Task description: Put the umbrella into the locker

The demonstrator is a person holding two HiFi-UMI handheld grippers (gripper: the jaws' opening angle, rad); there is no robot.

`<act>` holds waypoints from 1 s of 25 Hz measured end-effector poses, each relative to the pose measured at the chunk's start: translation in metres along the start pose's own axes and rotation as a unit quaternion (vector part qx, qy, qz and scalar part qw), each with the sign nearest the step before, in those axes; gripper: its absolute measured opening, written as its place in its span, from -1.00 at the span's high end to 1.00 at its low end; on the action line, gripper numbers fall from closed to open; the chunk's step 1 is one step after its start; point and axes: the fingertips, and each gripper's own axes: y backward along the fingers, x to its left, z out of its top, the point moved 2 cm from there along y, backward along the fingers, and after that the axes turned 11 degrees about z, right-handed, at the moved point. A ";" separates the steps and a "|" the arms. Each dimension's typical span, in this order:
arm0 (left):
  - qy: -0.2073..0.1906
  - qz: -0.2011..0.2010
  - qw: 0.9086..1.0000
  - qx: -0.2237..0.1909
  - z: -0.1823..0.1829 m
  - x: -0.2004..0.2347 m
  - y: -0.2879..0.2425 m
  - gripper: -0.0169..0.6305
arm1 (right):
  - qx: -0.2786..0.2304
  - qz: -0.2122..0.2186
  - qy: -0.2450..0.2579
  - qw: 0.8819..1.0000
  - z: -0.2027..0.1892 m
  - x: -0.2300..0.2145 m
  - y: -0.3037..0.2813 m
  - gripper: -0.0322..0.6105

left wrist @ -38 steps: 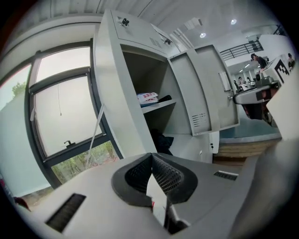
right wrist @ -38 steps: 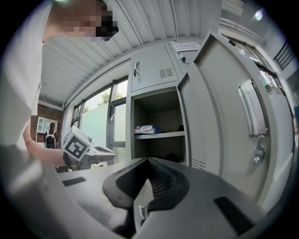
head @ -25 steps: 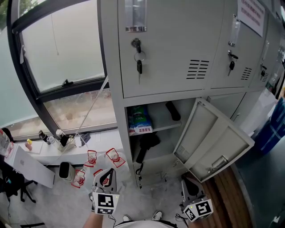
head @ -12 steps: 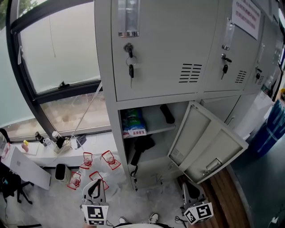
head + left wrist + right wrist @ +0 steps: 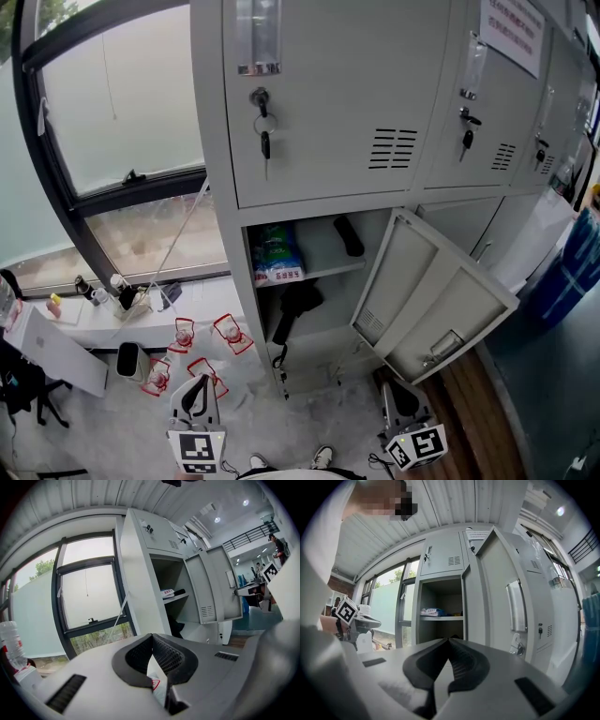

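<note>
Since the earlier frames, the left gripper (image 5: pixel 196 389) has drawn back to the near edge of the head view, and the locker (image 5: pixel 309 103) now sits further left in that view. The right gripper (image 5: pixel 392 394) has kept its place. The ribbed black fingers (image 5: pixel 168 656) of the left gripper are closed together on nothing. The right gripper's fingers (image 5: pixel 464 660) are likewise together and empty.

The umbrella (image 5: pixel 298 302) is inside the locker, in the lower compartment beneath the shelf (image 5: pixel 328 270). It is black and folded, with loose matt cloth at the top. It leans with its narrow end down, and a thin cord loop hangs at the locker's front edge.

On the shelf lie a green-and-blue printed packet (image 5: pixel 277 255) at the left and a short dark cylinder (image 5: pixel 348 235) at the far right. The locker is smooth grey sheet steel with louvred vents. Its door (image 5: pixel 431 300) stands swung open to the right, and keys (image 5: pixel 264 141) hang in the lock of the closed door above.

A black-framed window (image 5: pixel 122 103) fills the left wall. Clear bottles with red labels (image 5: pixel 230 333) stand on the pale speckled floor (image 5: pixel 94 431). A strip of wood flooring (image 5: pixel 478 394) runs along the right
</note>
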 end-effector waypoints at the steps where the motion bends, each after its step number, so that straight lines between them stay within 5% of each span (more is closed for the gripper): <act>1: 0.003 -0.002 1.000 0.002 -0.001 -0.001 0.000 0.88 | 0.001 0.001 0.000 1.000 -0.001 0.000 0.000 0.85; 25: 0.025 0.004 1.000 0.008 -0.006 0.013 0.006 0.88 | 0.007 0.049 0.012 0.999 0.000 0.023 -0.030 0.85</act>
